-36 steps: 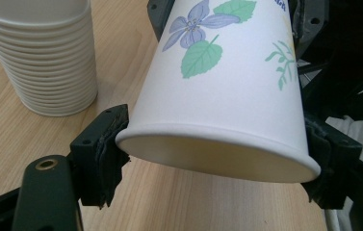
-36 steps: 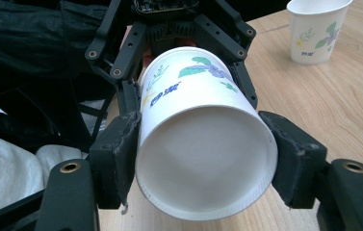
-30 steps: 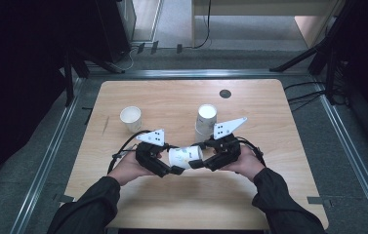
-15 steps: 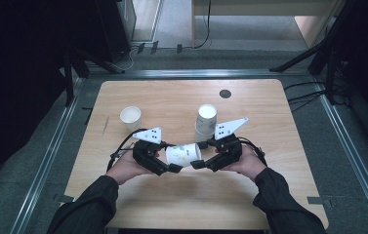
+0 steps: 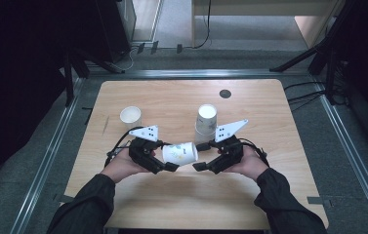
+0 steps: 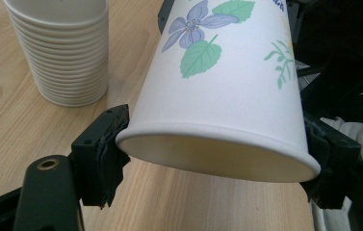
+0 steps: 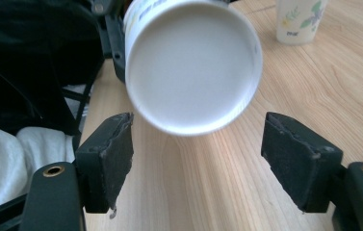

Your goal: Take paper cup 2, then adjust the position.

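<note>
A white paper cup [image 5: 179, 152] with a flower print lies on its side above the wooden table [image 5: 181, 195]. My left gripper [image 5: 166, 158] is shut on its rim, and both pads [image 6: 109, 144] press the cup [image 6: 217, 91] from the sides. My right gripper [image 5: 199, 156] faces the cup's base [image 7: 192, 65]. Its jaws have just been opening and now stand wide, its pads [image 7: 114, 154] clear of the cup, which sits just ahead of them. My right gripper [image 7: 203, 159] holds nothing.
A stack of upturned cups [image 5: 206, 119] stands just behind the right gripper, seen also as the stack [image 6: 63, 53]. A single upright cup [image 5: 131, 116] stands behind the left gripper. A dark round hole [image 5: 225, 93] lies near the far edge.
The right gripper's jaws have spread apart and let go of the cup's base. The cup stays in the left gripper; both hands have hardly moved.
</note>
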A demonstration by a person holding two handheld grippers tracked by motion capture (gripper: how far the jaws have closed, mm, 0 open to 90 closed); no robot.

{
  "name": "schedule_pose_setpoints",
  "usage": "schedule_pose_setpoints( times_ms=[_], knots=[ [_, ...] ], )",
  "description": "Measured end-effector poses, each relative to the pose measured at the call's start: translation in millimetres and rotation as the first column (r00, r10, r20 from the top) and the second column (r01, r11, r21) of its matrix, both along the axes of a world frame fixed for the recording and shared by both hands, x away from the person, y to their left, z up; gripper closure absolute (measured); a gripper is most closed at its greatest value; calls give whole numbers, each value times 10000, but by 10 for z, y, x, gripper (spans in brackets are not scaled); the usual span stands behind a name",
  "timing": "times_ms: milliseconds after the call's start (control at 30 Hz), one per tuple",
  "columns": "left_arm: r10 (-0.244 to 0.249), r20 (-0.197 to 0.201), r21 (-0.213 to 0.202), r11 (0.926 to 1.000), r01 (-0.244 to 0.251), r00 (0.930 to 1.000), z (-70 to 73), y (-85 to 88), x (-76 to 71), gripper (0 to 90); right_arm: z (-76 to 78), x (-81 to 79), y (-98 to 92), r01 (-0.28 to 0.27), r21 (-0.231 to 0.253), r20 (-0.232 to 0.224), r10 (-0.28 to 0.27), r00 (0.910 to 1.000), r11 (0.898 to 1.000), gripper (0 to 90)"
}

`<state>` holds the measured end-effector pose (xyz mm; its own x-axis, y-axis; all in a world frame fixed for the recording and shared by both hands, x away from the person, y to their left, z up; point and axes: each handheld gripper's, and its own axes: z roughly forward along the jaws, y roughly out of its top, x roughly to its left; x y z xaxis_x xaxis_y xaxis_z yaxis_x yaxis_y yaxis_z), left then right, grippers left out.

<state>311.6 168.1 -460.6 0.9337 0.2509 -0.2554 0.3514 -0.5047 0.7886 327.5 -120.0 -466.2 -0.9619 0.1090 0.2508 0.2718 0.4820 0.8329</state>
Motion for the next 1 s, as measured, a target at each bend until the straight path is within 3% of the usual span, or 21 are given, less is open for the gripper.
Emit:
schedule_pose_setpoints(
  times_ms=[200, 333, 500, 633, 733, 867, 967, 1000],
  knots=[
    [-25, -96, 623, 9981, 31, 10000, 50, 54, 48, 225, -13, -35, -30, 101, -410, 198, -93, 9998, 9991, 274],
    [-128, -134, 1059, 9943, 142, 9998, 107, 67, 88, 226, -9, -27, -53, 163, -400, 249, -153, 9996, 9991, 274],
    [-544, -63, 1864, 9810, 546, 9985, 247, 16, 146, 226, -12, -29, -33, 180, -405, 308, -168, 9994, 9990, 274],
    [-850, -53, 2617, 9615, 835, 9964, 349, -43, 201, 226, -18, -21, -8, 198, -398, 297, -186, 9994, 9990, 274],
    [-1082, 12, 3294, 9387, 1018, 9941, 397, -101, 220, 226, -22, -15, 5, 210, -396, 298, -198, 9994, 9990, 274],
    [-1362, -36, 3857, 9138, 1271, 9907, 434, -192, 232, 226, -29, -17, 24, 218, -424, 398, -201, 9990, 9989, 274],
    [-1643, -123, 4329, 8883, 1534, 9863, 461, -260, 248, 226, -37, -27, 42, 255, -480, 562, -228, 9982, 9985, 274],
    [-1630, -184, 4393, 8849, 1544, 9865, 460, -285, 247, 226, -40, -30, 47, 271, -487, 612, -241, 9978, 9984, 274]
  ],
)
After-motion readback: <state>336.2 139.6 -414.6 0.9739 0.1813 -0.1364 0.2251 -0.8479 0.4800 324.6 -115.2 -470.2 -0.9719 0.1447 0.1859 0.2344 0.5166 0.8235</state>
